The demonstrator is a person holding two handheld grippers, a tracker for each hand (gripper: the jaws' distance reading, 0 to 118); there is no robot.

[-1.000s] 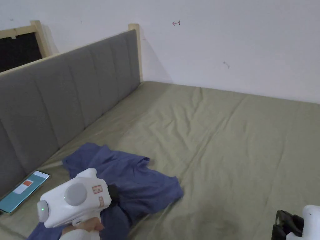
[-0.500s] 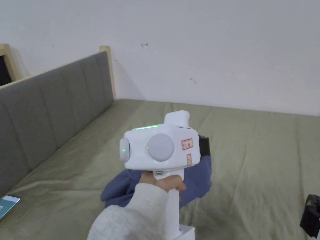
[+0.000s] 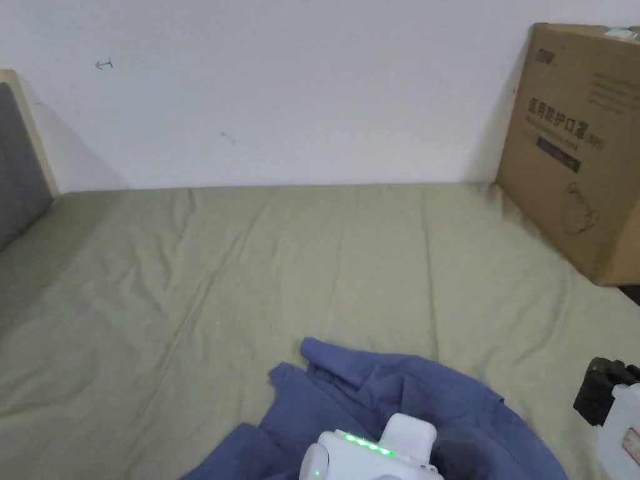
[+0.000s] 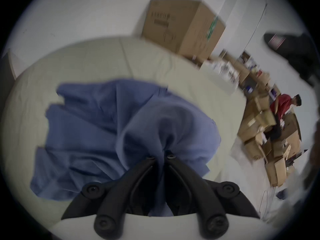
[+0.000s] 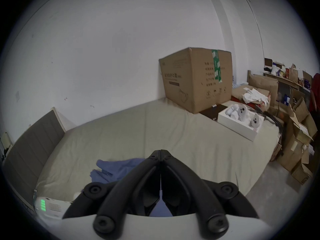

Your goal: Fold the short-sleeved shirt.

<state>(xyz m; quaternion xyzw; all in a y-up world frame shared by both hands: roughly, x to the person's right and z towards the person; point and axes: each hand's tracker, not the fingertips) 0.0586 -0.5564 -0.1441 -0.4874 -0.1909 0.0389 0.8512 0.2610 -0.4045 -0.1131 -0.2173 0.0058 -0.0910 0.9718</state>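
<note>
The blue short-sleeved shirt (image 4: 107, 131) lay crumpled on the bed (image 3: 312, 262), low and centre in the head view, and the left tool (image 4: 161, 155) was clamped on a bunched pinch of its cloth, the fabric gathering into tight folds between the two jaws. The right tool (image 5: 160, 152) hung above the bed with its jaws pressed together on nothing, at the lower right of the head view and apart from the shirt. The likely trouble was that a grip on a mid-cloth bunch, and not on a hem or shoulder, would drag the shirt into a worse heap when lifted, or catch two layers at once, so it would not spread flat for folding. The bed wore a wrinkled olive sheet and met a bare white wall; a grey padded headboard (image 5: 32, 150) stood at the left, and a large cardboard box (image 3: 578, 150) sat on the bed at the upper right.
</note>
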